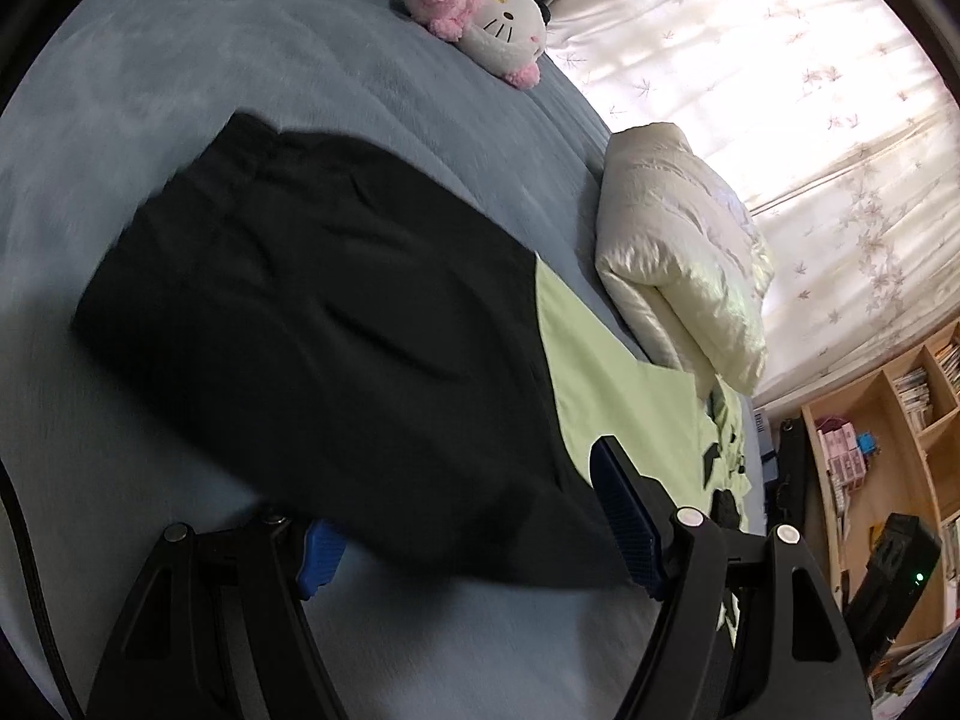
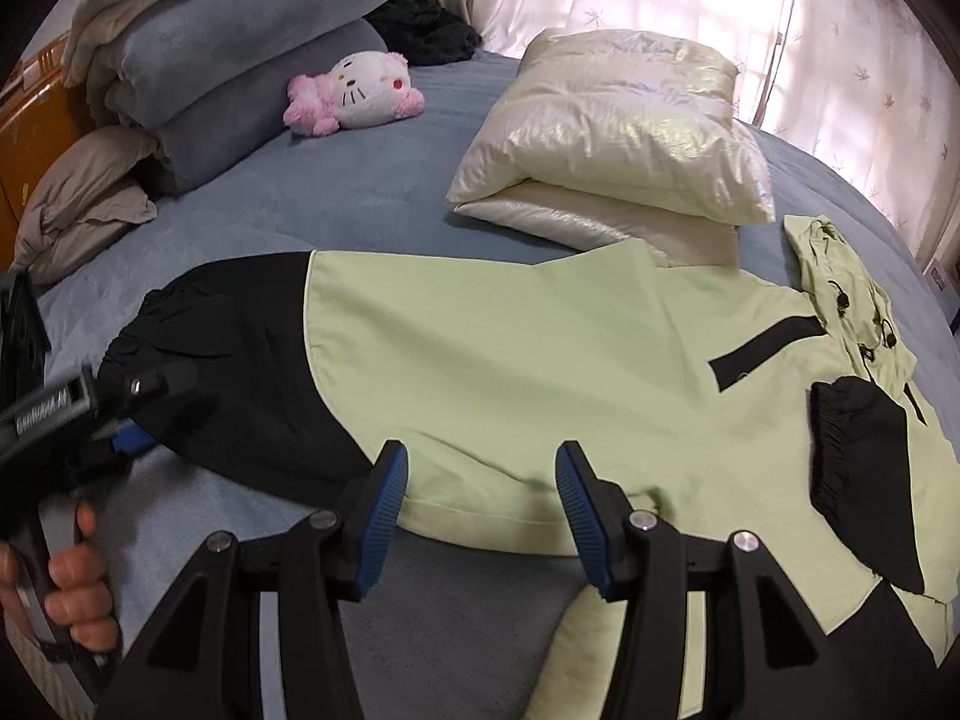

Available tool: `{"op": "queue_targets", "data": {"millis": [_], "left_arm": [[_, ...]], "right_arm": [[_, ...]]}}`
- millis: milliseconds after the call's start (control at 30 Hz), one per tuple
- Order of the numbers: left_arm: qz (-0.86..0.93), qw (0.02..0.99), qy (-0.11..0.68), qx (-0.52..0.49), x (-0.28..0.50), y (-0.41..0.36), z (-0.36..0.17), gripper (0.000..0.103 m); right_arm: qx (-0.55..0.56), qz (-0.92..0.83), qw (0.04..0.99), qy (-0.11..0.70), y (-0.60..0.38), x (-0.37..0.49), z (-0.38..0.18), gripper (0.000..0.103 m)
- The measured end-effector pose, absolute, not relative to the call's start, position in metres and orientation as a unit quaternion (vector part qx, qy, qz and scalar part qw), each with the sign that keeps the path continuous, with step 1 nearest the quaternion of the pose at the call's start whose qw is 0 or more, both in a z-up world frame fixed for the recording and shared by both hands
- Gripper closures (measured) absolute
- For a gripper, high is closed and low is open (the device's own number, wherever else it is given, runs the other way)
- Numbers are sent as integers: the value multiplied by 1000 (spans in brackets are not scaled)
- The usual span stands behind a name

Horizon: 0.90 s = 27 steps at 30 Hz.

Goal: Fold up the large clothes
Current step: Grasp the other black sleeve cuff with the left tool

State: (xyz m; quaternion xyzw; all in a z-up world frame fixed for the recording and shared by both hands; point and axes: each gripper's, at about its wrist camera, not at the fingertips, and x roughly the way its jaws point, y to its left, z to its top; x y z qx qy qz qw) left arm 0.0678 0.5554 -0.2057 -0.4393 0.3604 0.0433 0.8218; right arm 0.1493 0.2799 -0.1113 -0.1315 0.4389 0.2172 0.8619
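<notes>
A large jacket lies spread flat on the blue-grey bed. Its body is light green, its hem end black, and its hood points to the right. A black cuffed sleeve is folded over the chest. My left gripper stands wide open at the black hem's near corner, with cloth lying between its fingers and partly over the left pad. A hand holds that left gripper in the right wrist view. My right gripper is open over the green near edge.
A folded cream puffer lies just beyond the jacket. A pink and white plush cat and stacked grey-blue blankets sit at the bed's head, with a beige pillow at the left. Curtains and a bookshelf lie beyond the bed.
</notes>
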Motion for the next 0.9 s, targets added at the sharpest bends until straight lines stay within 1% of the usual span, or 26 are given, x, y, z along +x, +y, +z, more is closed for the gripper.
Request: {"op": "queue_targets", "data": {"millis": [167, 200, 267, 333, 433, 467, 533, 600, 900], "left_arm": [[35, 831, 369, -415, 86, 568, -208, 31], [34, 833, 363, -416, 85, 573, -210, 32], [35, 834, 350, -425, 83, 576, -216, 38], [46, 837, 338, -428, 80, 577, -224, 53], [57, 835, 324, -440, 75, 583, -229, 68], [59, 833, 322, -445, 73, 585, -230, 71], [62, 828, 317, -458, 71, 588, -234, 84], [64, 825, 313, -466, 70, 589, -237, 90], [89, 828, 320, -451, 73, 582, -230, 98]], "right_arm": [[-132, 218, 861, 441, 300, 157, -115, 52], [-133, 217, 860, 442, 304, 158, -116, 52], [-135, 219, 857, 446, 313, 160, -121, 52], [-138, 218, 855, 451, 321, 160, -127, 52], [-147, 219, 846, 463, 330, 157, -137, 52], [-149, 219, 845, 464, 332, 156, -139, 52], [-152, 218, 844, 466, 333, 155, -141, 52], [-151, 216, 845, 465, 333, 154, -141, 52], [-126, 205, 855, 460, 315, 152, -121, 52]]}}
